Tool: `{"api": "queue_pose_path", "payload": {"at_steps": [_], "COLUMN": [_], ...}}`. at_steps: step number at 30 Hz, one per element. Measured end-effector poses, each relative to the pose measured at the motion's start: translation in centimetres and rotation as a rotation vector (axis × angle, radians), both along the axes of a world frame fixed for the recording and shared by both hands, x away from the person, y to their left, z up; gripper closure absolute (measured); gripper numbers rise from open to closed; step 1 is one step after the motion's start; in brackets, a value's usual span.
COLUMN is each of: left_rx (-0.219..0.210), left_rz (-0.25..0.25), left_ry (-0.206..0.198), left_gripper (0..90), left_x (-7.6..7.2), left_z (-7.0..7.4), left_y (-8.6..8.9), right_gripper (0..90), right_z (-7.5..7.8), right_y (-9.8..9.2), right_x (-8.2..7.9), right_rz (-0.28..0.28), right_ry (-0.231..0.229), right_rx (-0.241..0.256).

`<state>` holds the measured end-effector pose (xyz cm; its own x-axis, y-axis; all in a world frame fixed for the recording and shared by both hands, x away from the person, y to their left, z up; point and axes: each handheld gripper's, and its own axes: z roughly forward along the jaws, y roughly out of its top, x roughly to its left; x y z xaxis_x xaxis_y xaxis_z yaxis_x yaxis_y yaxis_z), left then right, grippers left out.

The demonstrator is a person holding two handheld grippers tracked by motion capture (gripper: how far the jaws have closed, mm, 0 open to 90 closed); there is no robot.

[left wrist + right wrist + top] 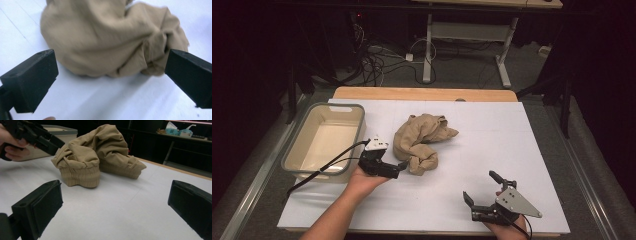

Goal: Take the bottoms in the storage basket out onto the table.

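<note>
- Centrally, a crumpled tan garment [422, 141] lies in a heap on the white worktop [492, 150], one ribbed cuff end turned toward me.
- My left claw [402, 165] sits just beside the heap's near-left edge, jaws spread wide, nothing between them; in the left gripper view the cloth [112, 40] lies just past the jaw tips.
- My left hand [362, 181] grips that claw from below, its cable trailing left.
- My right claw [482, 187] rests well apart from the garment, near the worktop's front edge, jaws spread and empty.
- Left of the garment stands a beige bin [292, 150] with a grey rim, near my left claw.
- Beyond the worktop, dark floor, cables and desk legs.
</note>
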<state>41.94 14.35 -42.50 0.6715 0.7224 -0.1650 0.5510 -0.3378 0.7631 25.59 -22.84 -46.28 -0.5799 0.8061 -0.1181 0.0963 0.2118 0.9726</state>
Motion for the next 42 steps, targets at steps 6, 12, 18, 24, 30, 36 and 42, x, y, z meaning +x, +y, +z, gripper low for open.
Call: {"api": "queue_pose_path", "payload": {"at_steps": [6,12,18,24,30,36,42], "left_rx": [-0.028,-0.013,-0.005,-0.024,-0.086,-0.132,-0.198], "left_rz": [-0.012,-0.035,-0.049,-0.051,-0.058,-0.081,-0.101], "left_ry": [-0.029,-0.047,-0.07,-0.116,-0.154,-0.199,-0.211], "left_gripper": [0.0,0.0,0.0,0.0,0.0,0.0,0.0], "left_x": [-2.3,-4.0,-5.6,-7.7,-10.1,-12.4,-13.4], "left_z": [-0.8,-2.1,-3.7,-4.6,-4.9,-5.1,-5.2], "left_y": [0.6,0.7,0.9,1.8,3.1,4.1,4.8], "right_gripper": [0.4,0.4,0.4,0.4,0.4,0.4,0.4], "right_z": [-0.1,-0.1,-0.1,-0.2,-0.2,-0.2,-0.1], "right_y": [0.1,0.2,0.3,0.4,0.5,0.4,0.2], "right_x": [0.1,0.0,0.0,-0.2,-0.4,-0.6,-0.8], "right_rz": [0.003,0.008,0.009,0.011,0.01,0.0,-0.026], "right_ry": [0.0,-0.001,0.001,0.004,0.005,0.003,0.007], "right_rx": [-0.003,-0.009,-0.008,-0.007,-0.008,-0.005,0.005]}}
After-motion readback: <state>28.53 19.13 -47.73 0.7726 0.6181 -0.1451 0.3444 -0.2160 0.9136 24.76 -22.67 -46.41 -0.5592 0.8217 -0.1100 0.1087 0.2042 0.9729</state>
